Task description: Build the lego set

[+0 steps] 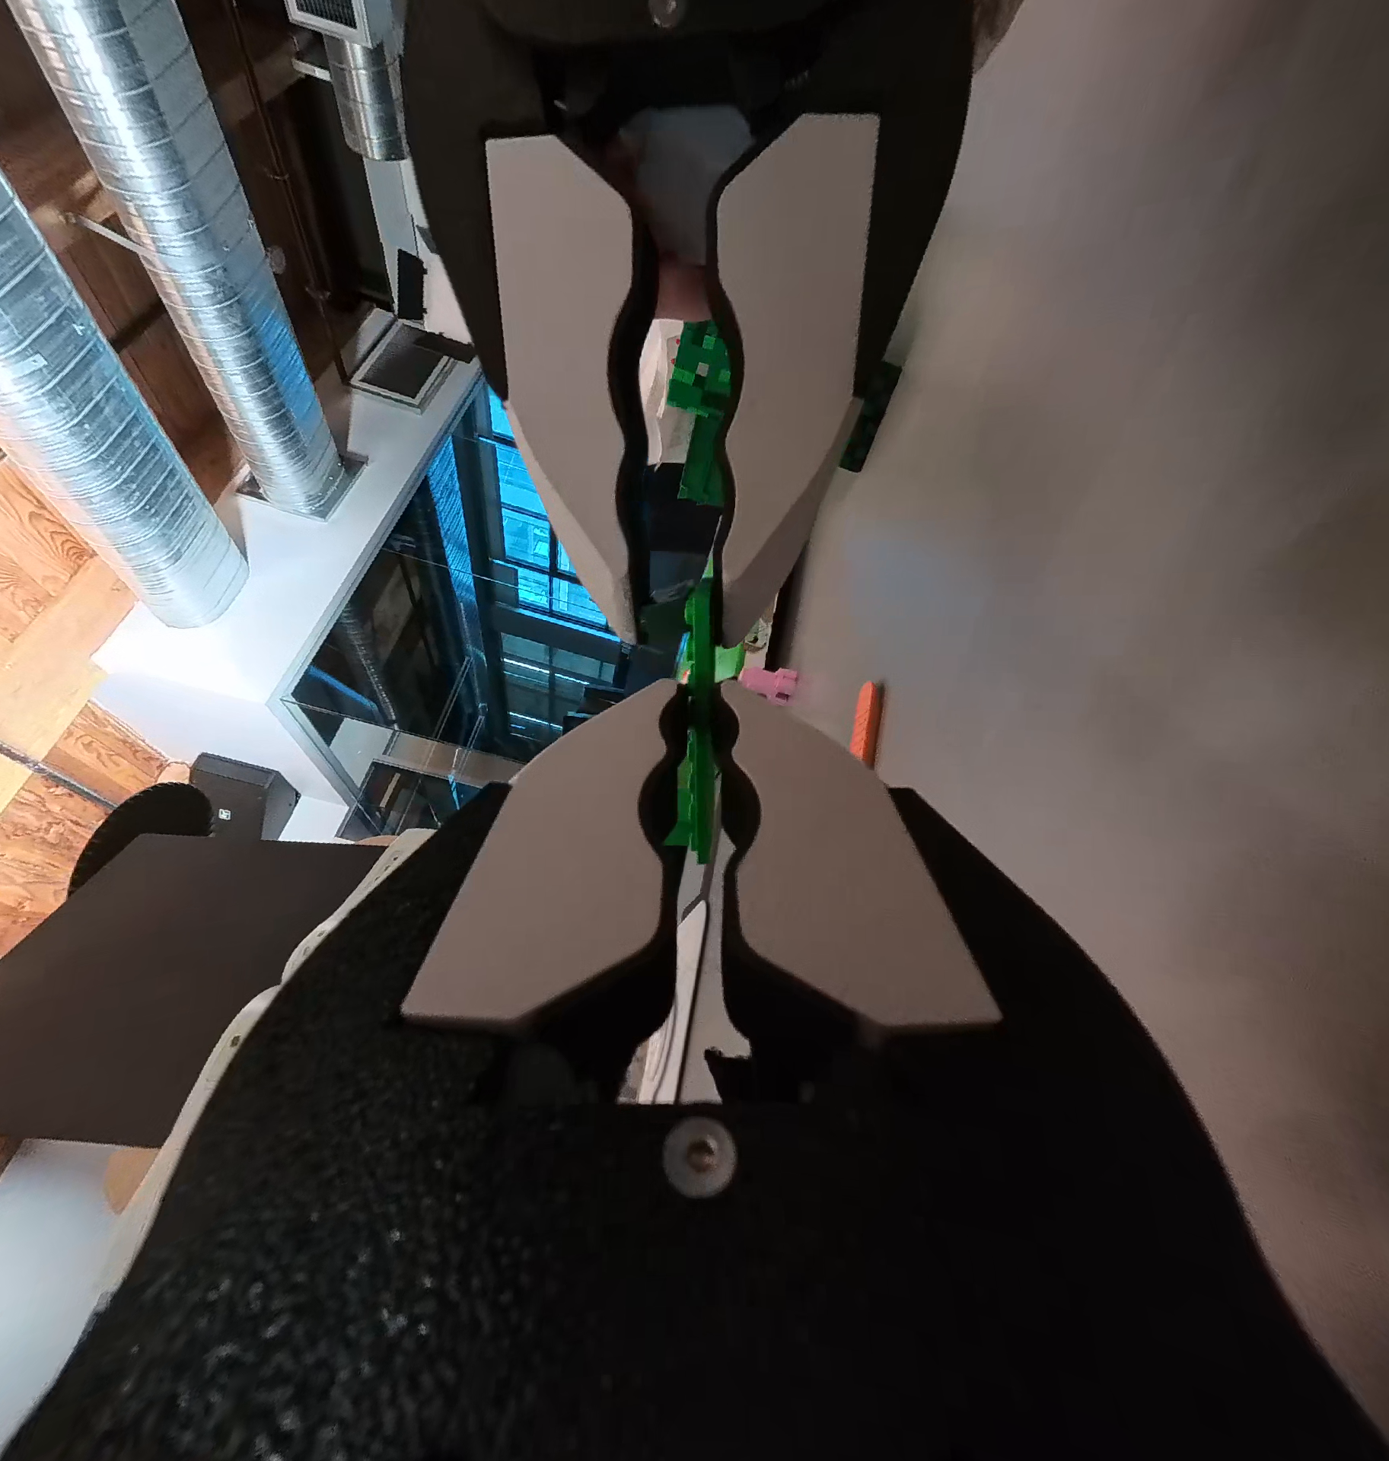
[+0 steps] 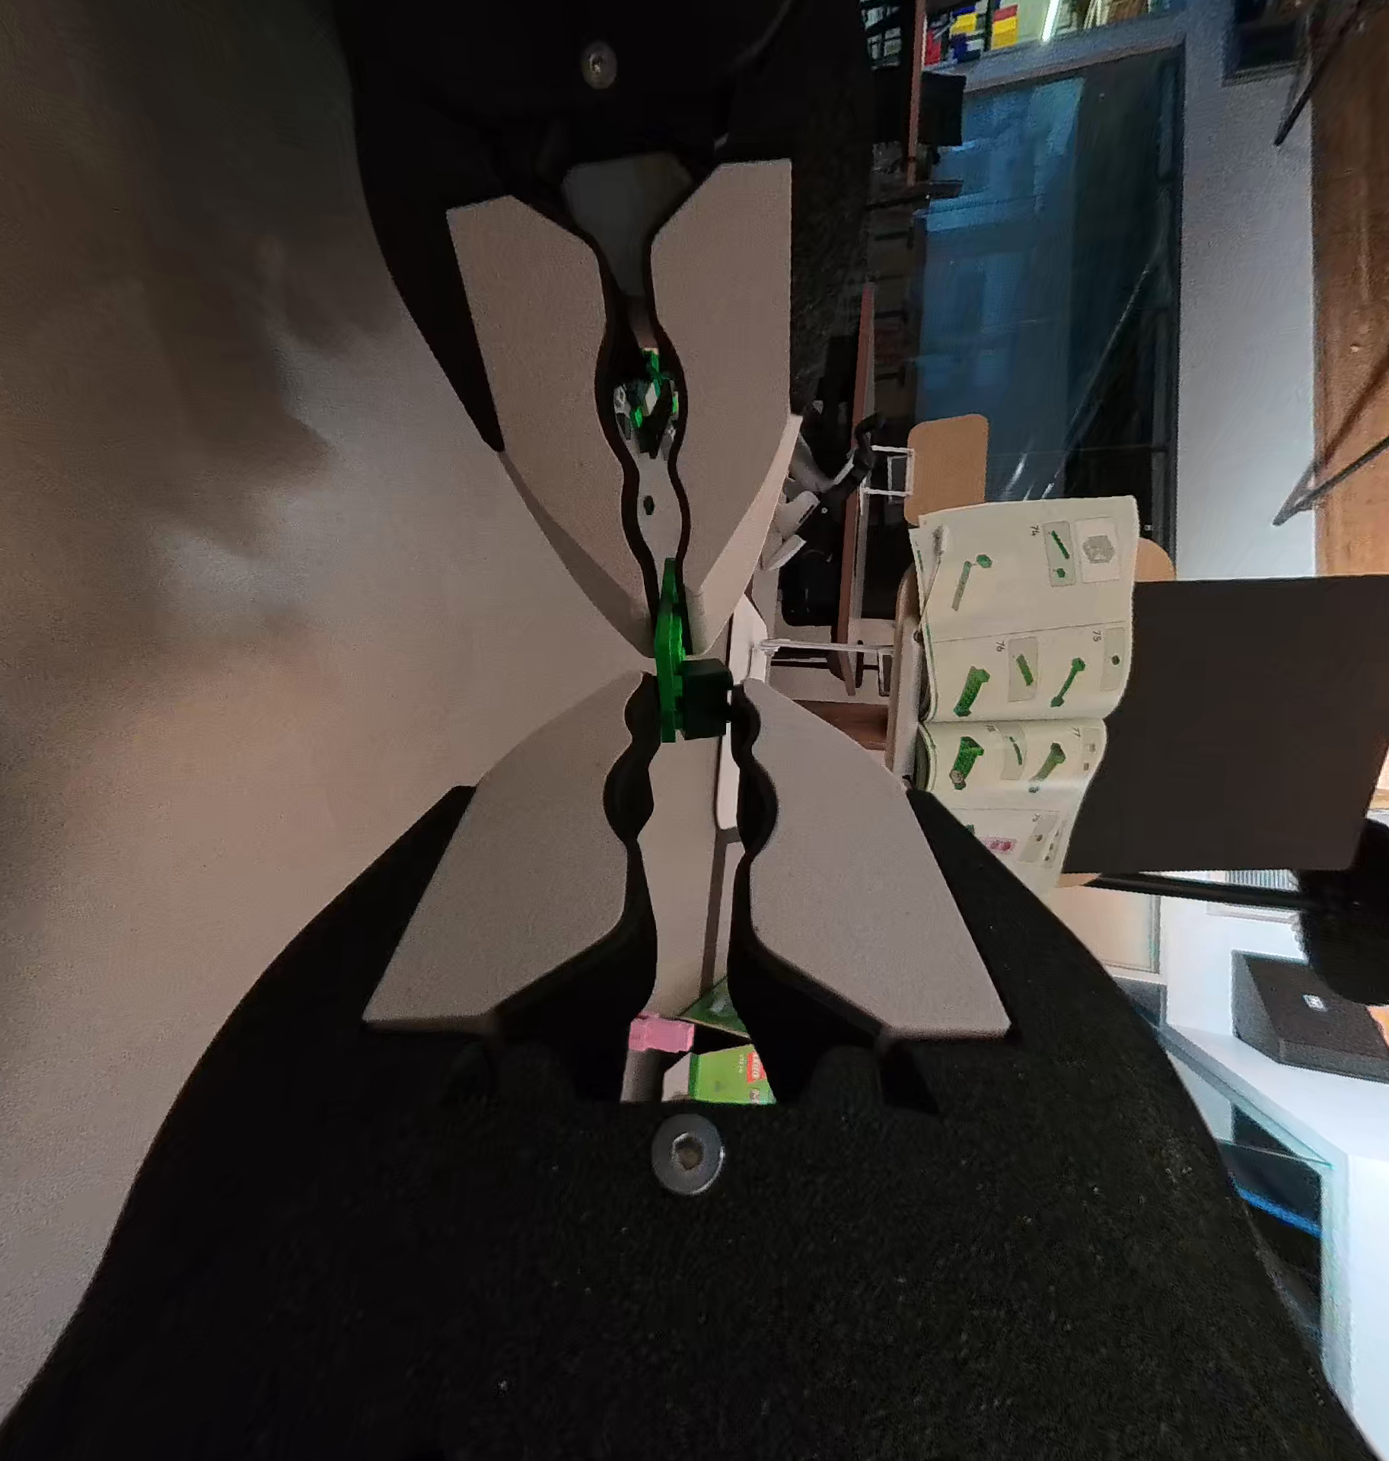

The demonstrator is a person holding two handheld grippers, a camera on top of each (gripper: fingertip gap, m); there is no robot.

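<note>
My left claw (image 1: 695, 696) and right claw (image 2: 687, 696) meet tip to tip, both nipped on the same green plate (image 2: 670, 648), held edge-on above the counter (image 1: 1149, 553). The plate's long axis runs along both claws, so I judge any pressing must go across its thin side. The left is clamped narrow on the plate; the right sits a little wider, taking in a dark brick (image 2: 705, 700) stuck on the plate's side. Studs, and how far the brick is seated, are hidden by the fingers. The manual (image 2: 1023, 672) lies open beyond.
</note>
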